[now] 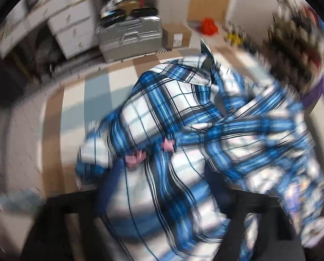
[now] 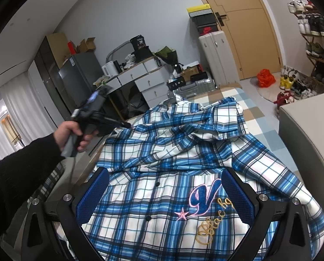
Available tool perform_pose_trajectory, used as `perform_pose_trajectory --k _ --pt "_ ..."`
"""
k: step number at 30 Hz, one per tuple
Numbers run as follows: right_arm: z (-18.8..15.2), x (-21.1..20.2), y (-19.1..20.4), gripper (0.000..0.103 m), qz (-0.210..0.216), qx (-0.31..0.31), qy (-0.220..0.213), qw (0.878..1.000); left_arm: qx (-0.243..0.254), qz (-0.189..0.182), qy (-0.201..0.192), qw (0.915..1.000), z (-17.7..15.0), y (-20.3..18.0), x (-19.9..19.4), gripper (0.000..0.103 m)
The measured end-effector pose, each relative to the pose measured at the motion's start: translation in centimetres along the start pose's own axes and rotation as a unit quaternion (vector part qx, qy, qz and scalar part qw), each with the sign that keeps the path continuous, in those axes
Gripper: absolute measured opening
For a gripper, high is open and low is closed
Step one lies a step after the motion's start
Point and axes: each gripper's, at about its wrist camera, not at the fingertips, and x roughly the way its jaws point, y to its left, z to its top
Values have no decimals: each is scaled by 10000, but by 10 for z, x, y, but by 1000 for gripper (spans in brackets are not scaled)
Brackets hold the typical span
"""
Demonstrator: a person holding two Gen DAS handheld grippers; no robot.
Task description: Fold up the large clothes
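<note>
Lying rumpled on a checked bed cover point(image 2: 252, 114), the blue-and-white plaid shirt point(image 2: 162, 152) shows soft woven cloth, dark buttons and embroidered script. Right claw point(image 2: 165, 192), spread, hovers over its front with nothing between the textured blue pads point(image 2: 238, 195). Left claw point(image 2: 127, 125), held by a hand point(image 2: 71, 133) in a black sleeve point(image 2: 16, 169), stands at the shirt's far-left edge; its own blurred view shows spread jaws above plaid. Suitcase point(image 2: 216, 55), drawers point(image 2: 148, 82) and shoe rack point(image 2: 316, 43) ring the bed.

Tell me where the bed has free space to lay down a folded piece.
Free: the checked bedspread between the blue-and-white plaid shirt and the grey board, and the far corner toward the silver suitcase. Crowded: the near middle, under the shirt.
</note>
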Motion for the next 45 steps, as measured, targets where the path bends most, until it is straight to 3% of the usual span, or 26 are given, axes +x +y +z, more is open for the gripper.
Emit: perform_pose_trajectory --k 2,8,13,19,25,28,30,34,35,37,40,45 --pt "0 0 3 103 37 -8 5 10000 -189 -393 -111 9990 -17 5 -7 81" --pt "-2 -1 10 103 79 -108 -30 9999 -148 -512 152 9985 -63 4 20 81" --pt "-5 3 11 103 6 -154 33 9999 -485 330 344 9977 -81 14 47 81" --pt "-7 9 4 103 -51 -50 182 9998 -357 569 151 9976 -78 -6 34 82" --pt "-7 8 6 103 -22 -39 171 9998 -345 208 -229 9989 -77 -29 -3 82" --pt "-8 9 9 103 -15 -75 184 9998 -341 -361 -253 9984 -75 -44 -2 82" --pt "-9 10 10 103 -4 -96 205 9997 -338 -831 13 9960 -81 -48 9 82" --pt "-11 11 9 103 9 -22 234 9997 -352 -470 558 9967 -95 -50 53 82" --pt "-11 12 7 103 13 40 248 9997 -489 -476 658 9955 -102 -47 62 81" --pt "-9 13 1 103 104 269 307 9991 -692 -653 285 9951 -114 -40 57 81" --pt "-5 20 -16 103 392 862 439 9945 -885 -721 163 9933 -125 -31 56 81" --pt "21 65 -47 103 789 2028 1082 9700 -718 -666 -136 9951 -138 -35 56 81"
